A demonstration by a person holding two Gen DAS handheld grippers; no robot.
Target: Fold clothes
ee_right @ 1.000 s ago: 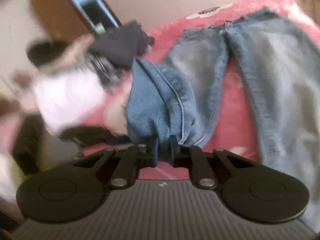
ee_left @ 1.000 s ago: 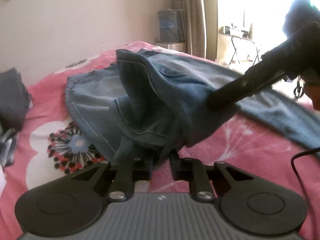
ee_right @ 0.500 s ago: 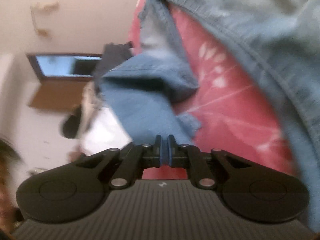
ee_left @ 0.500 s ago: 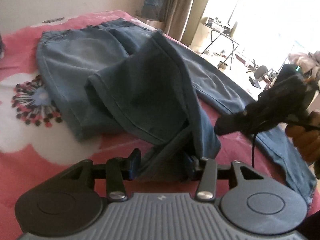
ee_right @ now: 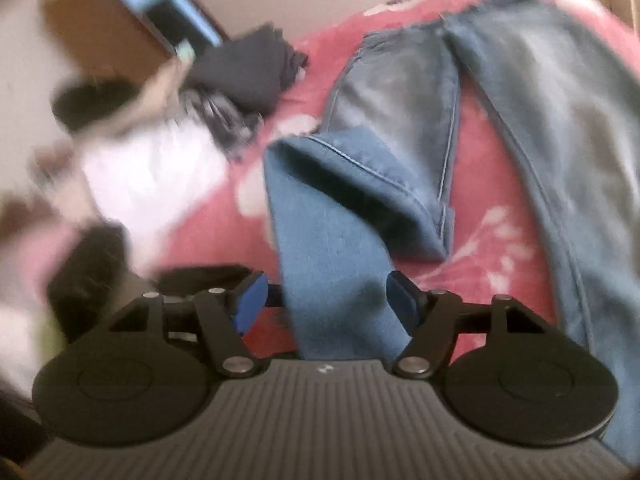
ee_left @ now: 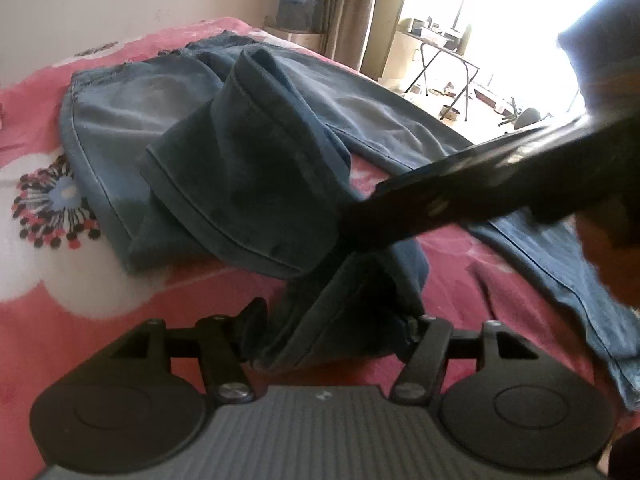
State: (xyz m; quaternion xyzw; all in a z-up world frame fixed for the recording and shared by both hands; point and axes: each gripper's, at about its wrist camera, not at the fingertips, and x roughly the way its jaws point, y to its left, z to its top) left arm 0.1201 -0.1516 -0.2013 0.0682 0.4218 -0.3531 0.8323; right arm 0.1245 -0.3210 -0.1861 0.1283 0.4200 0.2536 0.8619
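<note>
Both sets of tongs, clamped on denim a second ago, now stand apart with their jaws opening. The left tongs (ee_left: 336, 320) have a bunched fold of the jeans (ee_left: 248, 168) lying loose between the fingers, while the right tongs (ee_right: 326, 300) straddle a strip of the folded-back leg without pressing it. The jeans lie spread on the pink flowered bed (ee_left: 80, 280), one leg doubled over itself.
</note>
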